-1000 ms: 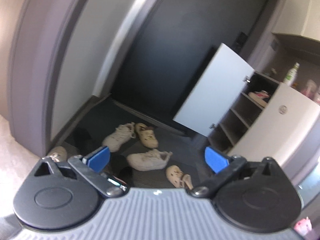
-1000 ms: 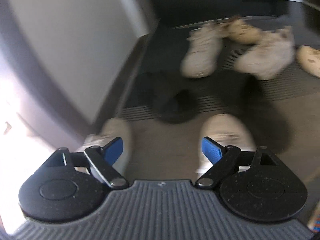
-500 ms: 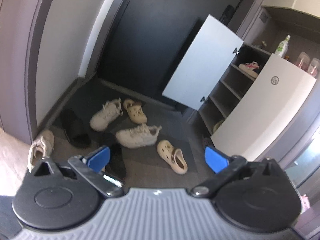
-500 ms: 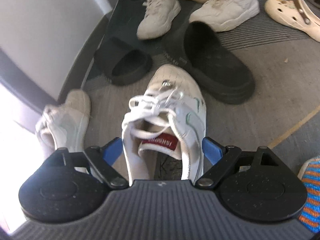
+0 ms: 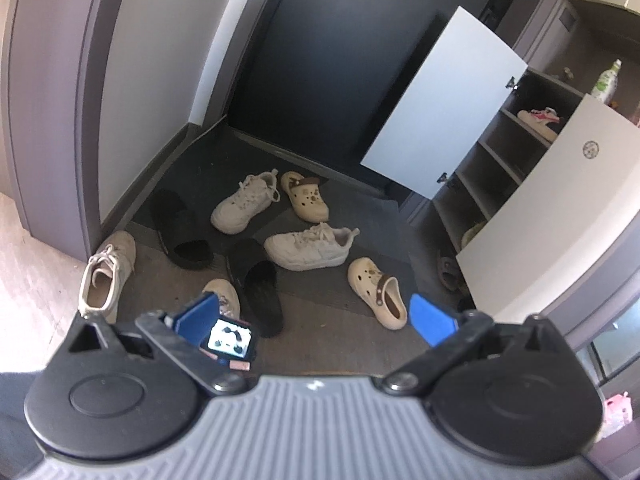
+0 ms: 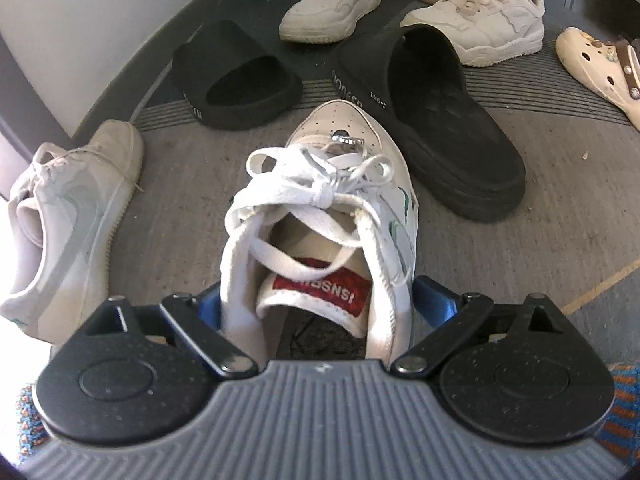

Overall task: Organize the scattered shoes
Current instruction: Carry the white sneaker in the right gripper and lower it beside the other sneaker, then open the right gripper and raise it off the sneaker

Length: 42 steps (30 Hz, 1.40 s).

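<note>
Left gripper (image 5: pixel 316 316) spread wide, nothing between its blue pads; it hangs over the entry floor (image 5: pixel 340 340) where the shoes lie scattered: a pale sneaker (image 5: pixel 106 274) far left, two black slides, two cream sneakers, two clogs, then the open shoe cabinet (image 5: pixel 500 184) on the right. A small lit screen sits just behind its left pad. Right gripper (image 6: pixel 318 300) has just been closing slightly, jaws wide, straddling the heel of a white laced sneaker (image 6: pixel 340 184) on the floor. Blue pads mostly hidden behind the shoe's sides; contact cannot be made out. Heel cut off below by the gripper body.
</note>
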Tool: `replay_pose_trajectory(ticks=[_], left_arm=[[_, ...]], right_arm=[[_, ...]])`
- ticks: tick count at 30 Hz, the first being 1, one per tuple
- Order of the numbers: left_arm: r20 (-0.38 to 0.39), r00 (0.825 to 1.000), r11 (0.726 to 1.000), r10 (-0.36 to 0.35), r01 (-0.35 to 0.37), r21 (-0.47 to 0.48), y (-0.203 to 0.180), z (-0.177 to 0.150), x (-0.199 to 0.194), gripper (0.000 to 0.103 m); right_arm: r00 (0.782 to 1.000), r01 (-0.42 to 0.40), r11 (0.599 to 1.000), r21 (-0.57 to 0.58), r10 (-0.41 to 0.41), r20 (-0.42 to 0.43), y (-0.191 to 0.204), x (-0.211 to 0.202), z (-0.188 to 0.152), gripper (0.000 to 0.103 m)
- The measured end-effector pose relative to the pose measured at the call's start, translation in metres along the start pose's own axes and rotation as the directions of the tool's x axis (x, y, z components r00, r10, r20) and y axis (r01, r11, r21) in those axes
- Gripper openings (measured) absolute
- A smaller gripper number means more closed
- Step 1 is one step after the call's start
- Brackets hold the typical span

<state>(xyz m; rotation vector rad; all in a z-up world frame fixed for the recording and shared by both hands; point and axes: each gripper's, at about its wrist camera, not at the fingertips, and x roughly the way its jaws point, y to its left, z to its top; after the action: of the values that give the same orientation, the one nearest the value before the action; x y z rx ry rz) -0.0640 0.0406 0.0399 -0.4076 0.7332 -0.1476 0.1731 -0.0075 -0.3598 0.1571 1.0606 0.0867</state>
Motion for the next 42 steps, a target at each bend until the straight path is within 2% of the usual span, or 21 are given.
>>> replay_pose_trajectory(ticks=[2,5,11,16,19,23,25,28,32,34,35,37,40,42], left_arm=[[-0.013,1.0,1.0,-0.017,0.017,-0.01,0.003,0.0,0.0,0.103],[-0.033,0.999,0.999,-0.029,0.028,-0.034,0.008,-0.002,0.0,0.103],[-0.033,0.998,0.997,-0.044,0.041,-0.07,0.026,-0.002,-0.005,0.103],[-0.056,0.998,0.989,-0.021,0.013,-0.148,0.052,0.0,-0.001,0.103],[-0.068,0.998,0.985,-0.016,0.004,-0.17,0.06,0.001,0.002,0.103],[-0.095,0.995,0.986,-0.017,0.001,-0.165,0.071,0.005,0.008,0.103],[-0.112,0.994,0.986,-0.011,-0.008,-0.167,0.076,0.006,0.013,0.103],[-0.133,0.991,0.983,0.004,-0.029,-0.182,0.084,0.006,0.019,0.103],[-0.134,0.991,0.985,0.027,-0.049,-0.163,0.08,0.008,0.027,0.103],[-0.123,0.992,0.989,0.039,-0.056,-0.134,0.073,0.008,0.029,0.103],[-0.115,0.992,0.99,0.043,-0.058,-0.126,0.069,0.008,0.028,0.103],[-0.095,0.994,0.992,0.048,-0.059,-0.114,0.06,0.007,0.025,0.103],[-0.047,0.997,0.995,0.056,-0.06,-0.074,0.046,0.007,0.017,0.103],[-0.008,0.998,0.997,0.063,-0.063,-0.038,0.035,0.006,0.012,0.103]], right_arm=[[1.0,0.009,0.999,0.039,-0.009,0.0,0.001,-0.003,0.002,0.084],[1.0,0.013,0.999,0.037,-0.014,0.027,0.008,-0.009,0.001,0.081],[0.993,-0.071,0.996,0.046,0.066,0.094,0.026,-0.021,0.004,0.079],[0.985,-0.092,0.994,-0.054,0.099,0.142,0.062,-0.022,0.009,0.079],[0.985,-0.091,0.992,-0.093,0.103,0.135,0.09,-0.01,0.008,0.079],[0.992,-0.089,0.989,-0.115,0.098,0.077,0.126,0.017,0.005,0.079],[0.991,-0.119,0.988,-0.099,0.125,0.057,0.136,0.024,0.002,0.08],[0.993,-0.092,0.993,-0.079,0.097,0.066,0.15,0.026,0.001,0.08],[0.991,-0.12,0.992,-0.041,0.122,0.05,0.142,0.028,0.002,0.084],[0.985,-0.172,0.985,-0.024,0.173,0.024,0.13,0.027,0.003,0.087],[0.971,-0.239,0.971,0.015,0.239,0.003,0.116,0.022,0.005,0.089],[0.946,-0.324,0.944,0.057,0.324,0.013,0.098,0.004,0.005,0.086],[0.932,-0.359,0.932,0.05,0.356,0.062,0.076,-0.027,0.011,0.087],[0.935,-0.354,0.933,0.06,0.35,0.064,0.054,-0.056,0.02,0.087]])
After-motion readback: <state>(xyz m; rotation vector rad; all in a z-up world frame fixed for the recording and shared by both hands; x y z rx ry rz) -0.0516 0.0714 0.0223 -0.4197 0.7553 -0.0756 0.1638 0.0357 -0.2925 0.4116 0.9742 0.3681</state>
